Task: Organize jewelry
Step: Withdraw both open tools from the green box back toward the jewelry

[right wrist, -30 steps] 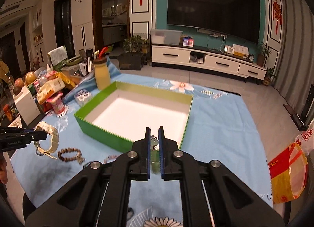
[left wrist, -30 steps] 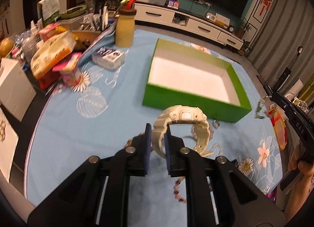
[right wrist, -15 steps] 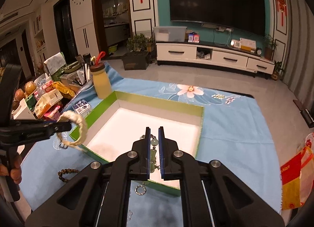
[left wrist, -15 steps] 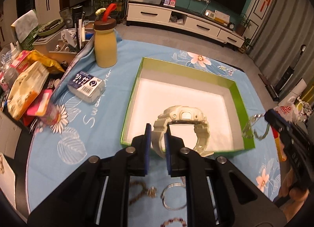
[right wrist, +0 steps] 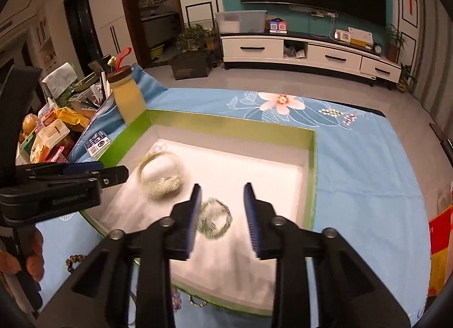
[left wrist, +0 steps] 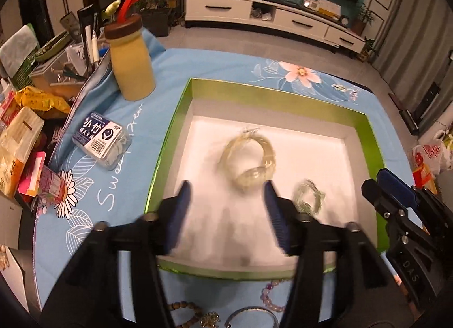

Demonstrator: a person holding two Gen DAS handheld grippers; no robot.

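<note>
Living room, TV wall behind, blue floral cloth (left wrist: pixel 147 107) over the table, green box (left wrist: pixel 283 95) mid-cloth.

Left tongs (left wrist: pixel 226 209) opening, nothing between the pads; the pale watch (left wrist: pixel 249 158) lies loose on the box's white floor just ahead of the tips, blurred, ring side-up, case end toward the tongs. Right tongs (right wrist: pixel 222 216) also opening, pads clear; green bracelet (right wrist: pixel 213 219) lies on the box floor between and just under the tips, toward the box's near-right part. Both pieces look released inside the box.

Remaining jewelry sits on the cloth outside the box's near wall: wooden bead bracelet (left wrist: pixel 184 309), gold charm (left wrist: pixel 209 321), silver bangle (left wrist: pixel 252 318), purple bead bracelet (left wrist: pixel 271 295). All lie behind and below the left tips, so I judge that hand nearer; next pick needs a pull-back over the near wall.

Left of box: yellow bottle (left wrist: pixel 131 68), tissue pack (left wrist: pixel 102 141), snack clutter beyond.
</note>
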